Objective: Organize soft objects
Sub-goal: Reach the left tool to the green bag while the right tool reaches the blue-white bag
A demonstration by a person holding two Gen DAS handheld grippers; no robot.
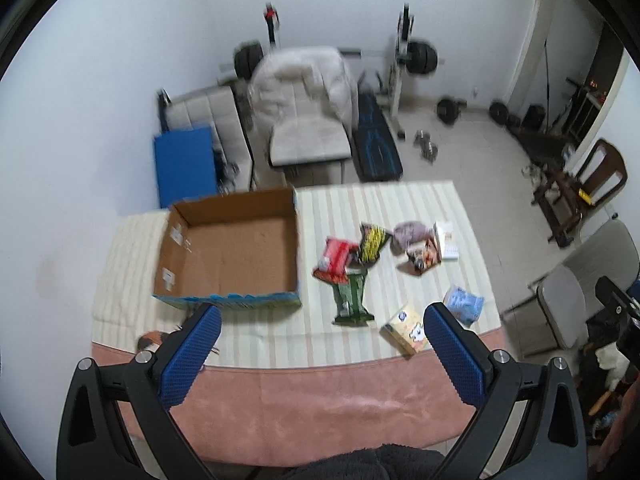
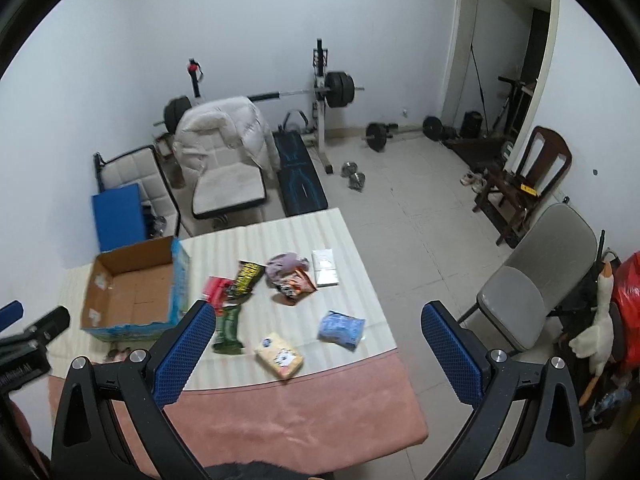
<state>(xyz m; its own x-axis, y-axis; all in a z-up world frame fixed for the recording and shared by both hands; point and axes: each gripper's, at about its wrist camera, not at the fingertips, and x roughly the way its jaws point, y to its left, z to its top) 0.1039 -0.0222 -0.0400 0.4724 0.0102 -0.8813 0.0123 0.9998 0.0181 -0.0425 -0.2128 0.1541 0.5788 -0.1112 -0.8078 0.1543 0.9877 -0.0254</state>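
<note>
we hold both grippers high above the table (image 1: 280, 336), fingers spread wide, gripping nothing.
soft packets lie scattered right of the open cardboard box (image 1: 230, 246); a yellow pack (image 2: 279, 355) sits nearest us, chairs beyond.

Matt cardboard box (image 1: 232, 248), glossy green packet (image 1: 352, 300)

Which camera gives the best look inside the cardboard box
The left wrist view: it looks down into the cardboard box, showing its whole bare floor. The right wrist view has the box off to the left, smaller and seen at a slant.
</note>
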